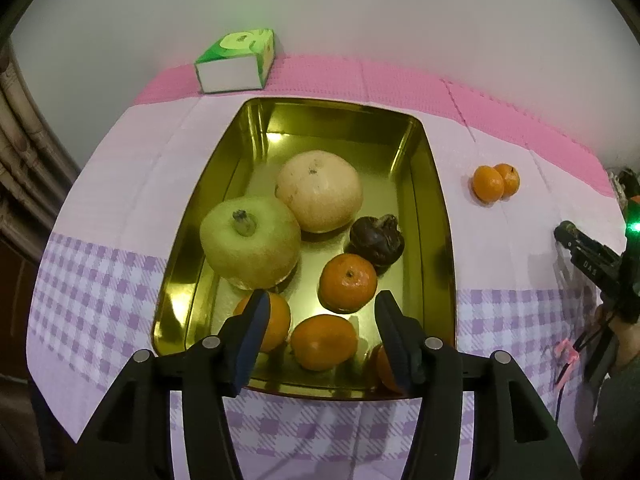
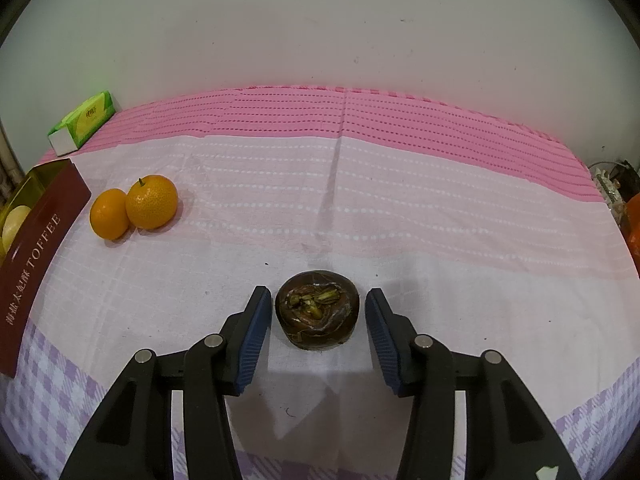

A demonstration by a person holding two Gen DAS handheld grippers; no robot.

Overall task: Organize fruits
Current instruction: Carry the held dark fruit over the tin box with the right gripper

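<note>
On pink cloth: dark brown wrinkled fruit (image 2: 317, 309) between right gripper (image 2: 317, 326) fingers, untouched, jaws spread.
Over gold metal tin (image 1: 438, 216): left gripper (image 1: 320, 334) spread, empty.

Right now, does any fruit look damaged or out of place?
Two dark, shrivelled fruits look past their best: one in the gold tin beside the oranges, one on the cloth between the open right gripper's fingers. Two oranges sit loose outside the tin.
</note>
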